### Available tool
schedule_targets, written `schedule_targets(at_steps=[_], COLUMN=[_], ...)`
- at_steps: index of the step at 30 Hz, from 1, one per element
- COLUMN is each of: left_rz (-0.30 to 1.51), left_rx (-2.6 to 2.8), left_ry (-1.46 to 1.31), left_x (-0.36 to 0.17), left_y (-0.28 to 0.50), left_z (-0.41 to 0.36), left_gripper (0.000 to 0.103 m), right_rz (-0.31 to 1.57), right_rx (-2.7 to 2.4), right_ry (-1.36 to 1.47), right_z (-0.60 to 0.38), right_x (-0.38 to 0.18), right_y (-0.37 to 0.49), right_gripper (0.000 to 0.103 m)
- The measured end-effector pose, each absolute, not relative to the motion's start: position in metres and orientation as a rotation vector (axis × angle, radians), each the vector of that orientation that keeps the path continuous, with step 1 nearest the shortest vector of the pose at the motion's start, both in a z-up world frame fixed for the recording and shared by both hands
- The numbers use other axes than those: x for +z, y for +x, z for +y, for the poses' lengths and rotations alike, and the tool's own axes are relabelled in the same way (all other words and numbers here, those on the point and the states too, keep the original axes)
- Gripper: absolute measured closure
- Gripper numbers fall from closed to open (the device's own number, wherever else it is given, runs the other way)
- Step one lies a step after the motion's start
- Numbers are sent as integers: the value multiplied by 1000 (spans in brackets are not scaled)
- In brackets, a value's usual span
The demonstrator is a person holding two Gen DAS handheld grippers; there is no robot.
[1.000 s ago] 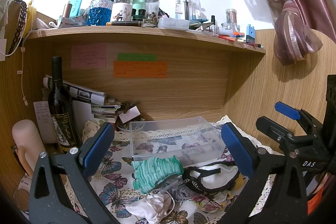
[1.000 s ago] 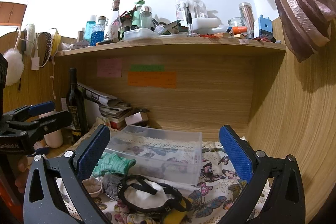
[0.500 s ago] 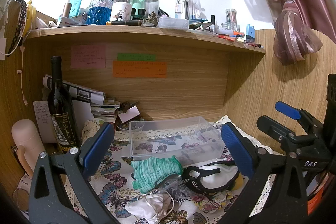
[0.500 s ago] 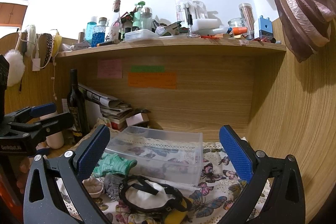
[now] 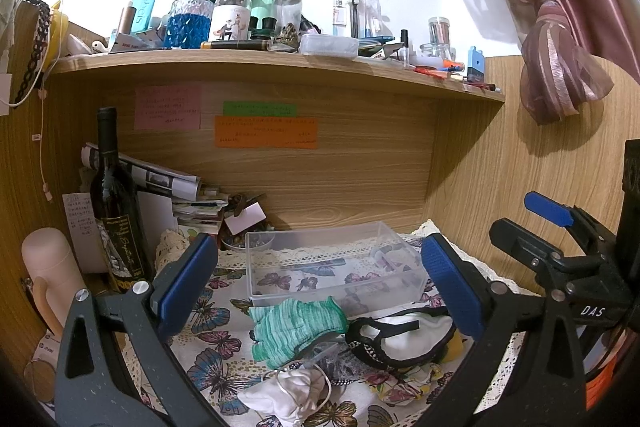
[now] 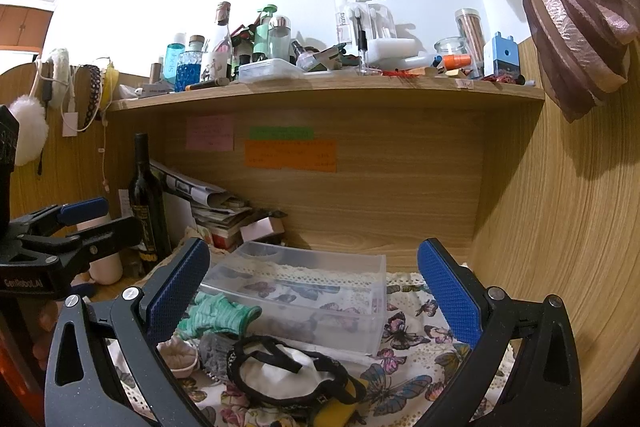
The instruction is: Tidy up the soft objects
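Sticky notes [image 5: 265,131] on back panel: writing too small to read; yellow soft item [image 6: 335,411] mostly hidden under black-trimmed white cloth [image 6: 280,371], cut by frame bottom

A clear, glossy plastic box [image 5: 332,267] is seen on a matt printed cloth [image 5: 216,323] edged with lace. A ribbed green knit [image 5: 296,327] and a white fabric piece trimmed in black [image 6: 288,371] are shown as soft and matt. The desk [image 5: 360,183] is finished in smooth wood grain. Dark glossy glass is shown by the wine bottle [image 5: 116,203]. Matt paper notes [image 5: 266,131] are stuck to the back panel.
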State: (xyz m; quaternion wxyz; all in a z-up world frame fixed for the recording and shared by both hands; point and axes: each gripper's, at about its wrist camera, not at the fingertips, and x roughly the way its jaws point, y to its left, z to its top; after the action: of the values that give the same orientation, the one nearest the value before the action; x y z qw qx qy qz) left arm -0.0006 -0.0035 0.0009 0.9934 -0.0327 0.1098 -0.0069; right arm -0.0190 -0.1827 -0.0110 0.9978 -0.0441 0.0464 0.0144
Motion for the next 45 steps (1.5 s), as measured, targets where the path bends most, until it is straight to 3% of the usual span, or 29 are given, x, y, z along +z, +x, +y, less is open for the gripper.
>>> schedule_targets(at_steps=[25,42,45], left_rz=[222,534,576], left_rx=[-30,-35,-20], left_ry=[-66,-93,-112], left_x=[0,-75,-87], left_y=[3,72,87], left_z=[-5,19,24], left_gripper=[0,0,6], right_rz=[120,384,426], right_rx=[31,64,80], right_ry=[-67,-72,-63], right_z=[-190,-216,-218], right_x=[-15,-80,-90], right_y=[-11,40,47], right_gripper=[0,0,5])
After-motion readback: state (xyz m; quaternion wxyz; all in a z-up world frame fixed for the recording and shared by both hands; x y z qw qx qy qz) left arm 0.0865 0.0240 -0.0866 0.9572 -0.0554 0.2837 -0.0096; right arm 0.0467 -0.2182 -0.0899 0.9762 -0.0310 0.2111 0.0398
